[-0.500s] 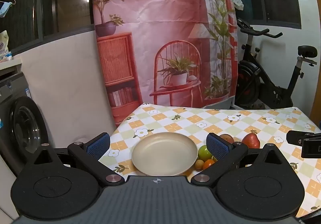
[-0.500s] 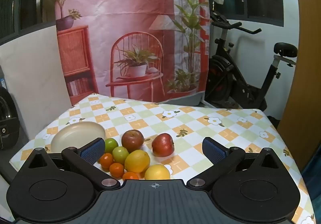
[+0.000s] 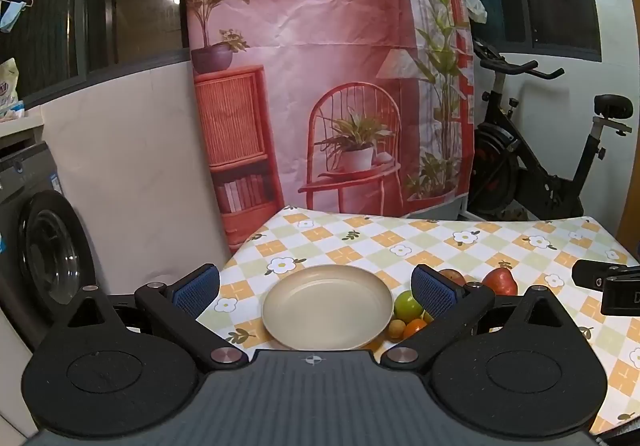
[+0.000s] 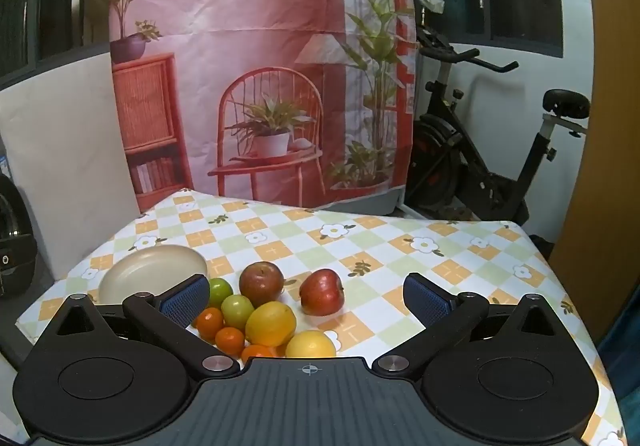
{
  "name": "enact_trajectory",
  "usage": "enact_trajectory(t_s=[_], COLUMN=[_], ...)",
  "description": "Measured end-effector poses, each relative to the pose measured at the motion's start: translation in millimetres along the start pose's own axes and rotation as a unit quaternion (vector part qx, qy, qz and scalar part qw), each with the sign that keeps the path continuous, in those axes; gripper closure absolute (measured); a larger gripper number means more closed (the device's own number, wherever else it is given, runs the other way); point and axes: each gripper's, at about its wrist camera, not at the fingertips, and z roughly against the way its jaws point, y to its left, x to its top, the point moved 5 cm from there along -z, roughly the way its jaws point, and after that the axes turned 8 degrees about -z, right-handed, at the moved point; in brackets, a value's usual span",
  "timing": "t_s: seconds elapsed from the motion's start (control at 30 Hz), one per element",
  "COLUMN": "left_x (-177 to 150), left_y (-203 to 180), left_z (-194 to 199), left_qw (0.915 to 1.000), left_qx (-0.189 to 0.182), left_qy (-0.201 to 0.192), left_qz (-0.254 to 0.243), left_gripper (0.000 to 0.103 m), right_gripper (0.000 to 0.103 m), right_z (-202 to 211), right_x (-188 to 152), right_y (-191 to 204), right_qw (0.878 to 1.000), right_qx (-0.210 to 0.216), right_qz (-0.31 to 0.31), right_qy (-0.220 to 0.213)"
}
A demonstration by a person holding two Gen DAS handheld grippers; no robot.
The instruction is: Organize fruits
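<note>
A cream plate [image 3: 327, 306] sits on the checked tablecloth [image 3: 400, 242] near the table's left edge, and nothing lies in it. In the right wrist view the same plate [image 4: 152, 270] shows at the left, partly behind the gripper's finger.

The fruit lies loose on the cloth just right of the plate, none of it in any container. Closest to the plate's rim is a green fruit [image 4: 220, 289], with a second green one [image 4: 237, 311] touching it. Beside these are a small orange [image 4: 209, 323], another small orange [image 4: 229, 340], a yellow-orange citrus [image 4: 270, 323] and a lemon [image 4: 310, 344] nearest the camera. A dark red apple [image 4: 261, 283] stands behind the cluster, and a brighter red apple [image 4: 321, 291] sits slightly apart to the right.

The left gripper [image 3: 316, 288] hangs above the plate with its jaws spread wide, holding nothing. The right gripper [image 4: 306, 298] is likewise fully open and empty, its fingers framing the fruit pile without touching it.
</note>
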Motion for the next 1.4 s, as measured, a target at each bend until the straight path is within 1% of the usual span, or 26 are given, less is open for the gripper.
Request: enact_trajectory(t_s=[1.4], left_x=[1.8], left_y=[-2.1], left_z=[3.5], left_qw=[1.0], left_qx=[-0.002], left_qy=[0.001], left_qz=[0.005], left_gripper=[0.0], right_gripper=[0.0], right_z=[1.4], right_x=[-0.4], right_y=[-0.6], right_qw=[1.0], right_qx=[-0.001], right_qz=[0.003], right_qy=[-0.005])
